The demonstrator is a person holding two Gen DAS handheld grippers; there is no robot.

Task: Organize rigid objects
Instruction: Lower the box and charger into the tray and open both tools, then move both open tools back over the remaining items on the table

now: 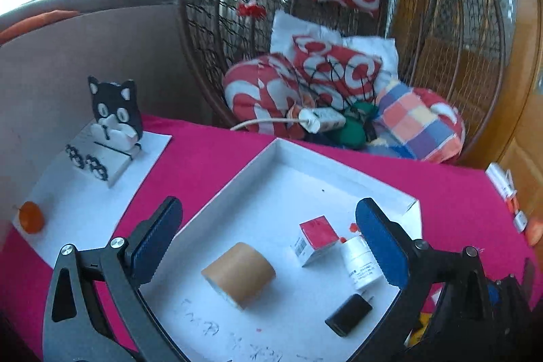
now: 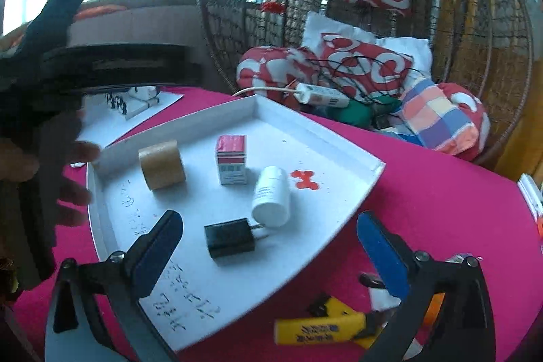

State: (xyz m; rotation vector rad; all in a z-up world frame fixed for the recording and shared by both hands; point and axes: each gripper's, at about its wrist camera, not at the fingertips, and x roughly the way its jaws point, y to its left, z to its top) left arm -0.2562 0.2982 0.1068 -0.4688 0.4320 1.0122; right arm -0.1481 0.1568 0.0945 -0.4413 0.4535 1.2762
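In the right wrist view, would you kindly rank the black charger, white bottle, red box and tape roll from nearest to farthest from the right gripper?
1. Black charger, just ahead of the right gripper.
2. White bottle, lying right of centre.
3. Red box, upright mid-tray.
4. Tape roll, far left.

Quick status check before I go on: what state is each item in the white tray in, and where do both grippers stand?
left gripper: open, holding nothing
right gripper: open, holding nothing
white tray: lidless, four items inside
tape roll: standing on its edge
red and white box: upright
white bottle: lying on its side
black charger: lying flat, prongs toward the bottle
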